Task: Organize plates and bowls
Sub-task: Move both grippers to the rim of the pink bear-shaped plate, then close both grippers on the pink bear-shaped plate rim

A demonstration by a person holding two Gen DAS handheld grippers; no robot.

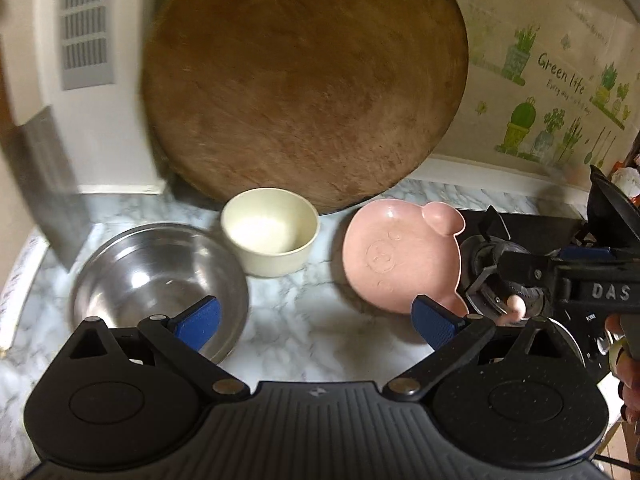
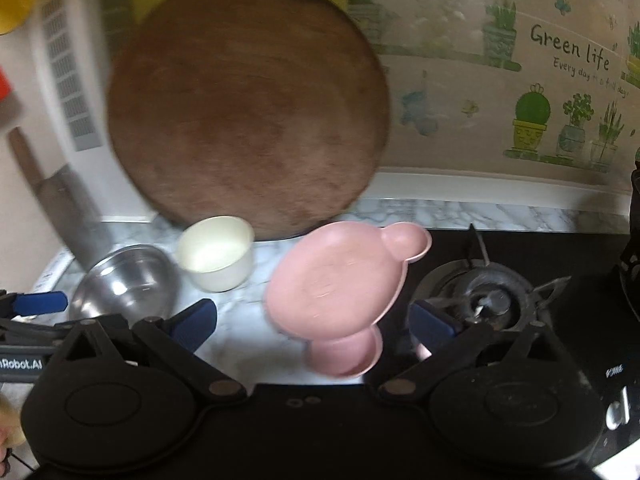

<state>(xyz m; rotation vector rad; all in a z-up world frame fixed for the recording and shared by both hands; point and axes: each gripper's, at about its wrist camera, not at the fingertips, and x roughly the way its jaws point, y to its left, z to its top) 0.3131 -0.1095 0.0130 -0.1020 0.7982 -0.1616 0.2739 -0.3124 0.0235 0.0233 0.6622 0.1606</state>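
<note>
Marble tabletop (image 1: 296, 320) w/ 3 dishes in a rough row in front of a big round wooden cutting board (image 1: 304, 84) that leans upright at the back.

Left hand-held gripper (image 1: 316, 320): jaws spread wide, nothing between the blue pads, only bare marble. Its left pad overlaps the near-right rim of the steel bowl (image 1: 160, 280) in view; can't tell if it touches. Its right pad sits in front of the near edge of the pink plate (image 1: 396, 256), an animal-face plate w/ 2 round ears. The cream bowl (image 1: 272, 236) stands upright further back, between steel bowl and pink plate, just in front of the board and apart from both pads.

Right hand-held gripper (image 2: 316, 328): also released, jaws wide. The pink plate (image 2: 340, 280) lies between its pads, nearer the right one, 1 ear toward the gripper and 1 toward the wall. Neither pad presses on it. The plate's right edge overhangs or meets the black gas stove (image 2: 492, 300); burner just beside the right pad. Cream bowl (image 2: 218, 254) and steel bowl (image 2: 128, 284) sit to the left, beyond the left pad. Frame is blurred.

A cleaver (image 1: 48, 192) leans at far left by a white appliance (image 1: 88, 40) w/ vents. Wall behind has a "Green life" plant sticker (image 1: 560, 76).
</note>
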